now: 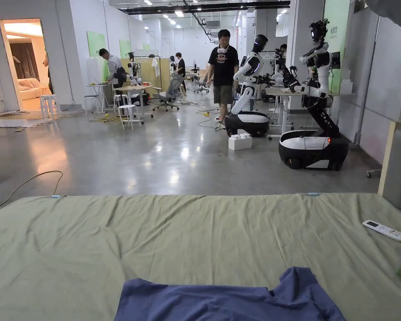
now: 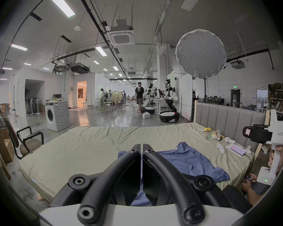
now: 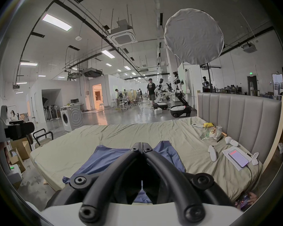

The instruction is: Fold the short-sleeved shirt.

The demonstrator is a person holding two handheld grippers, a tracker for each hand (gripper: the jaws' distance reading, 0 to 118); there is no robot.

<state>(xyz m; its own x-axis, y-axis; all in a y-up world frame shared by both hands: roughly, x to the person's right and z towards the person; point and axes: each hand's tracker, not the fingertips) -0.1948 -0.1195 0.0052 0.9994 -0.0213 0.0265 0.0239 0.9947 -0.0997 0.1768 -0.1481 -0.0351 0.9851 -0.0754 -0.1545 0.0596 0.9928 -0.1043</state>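
A rumpled blue short-sleeved cotton shirt (image 1: 233, 299) lies spread on the near edge of a wide bed covered with a pale green creased sheet (image 1: 187, 234). One sleeve juts up toward the far side of the bed, and the rest of the cloth runs off the bottom of the head view.

In the left gripper view the left gripper (image 2: 141, 146), black with curved arms, hangs above the near edge of the bed, its jaws together with only a thin slit between them and nothing held. The shirt lies below and to the right of its tips. At the right edge of that view a hand holds the white handle of the other gripper, well apart from the cloth.

In the right gripper view the right gripper (image 3: 142, 145) sits over the middle of the shirt — its jaws meet at the tips and grip nothing. The blue cloth spreads out to both sides beneath it.

A white remote control (image 1: 382, 230) rests on the sheet near the grey padded headboard (image 3: 238, 115), and a phone with a lit screen (image 3: 238, 158) lies on a sheet of paper by the same side. Beyond the bed, on the glossy grey floor — two white and black wheeled robots (image 1: 312, 104) stand, with a person in a black shirt (image 1: 223, 71) beside them.
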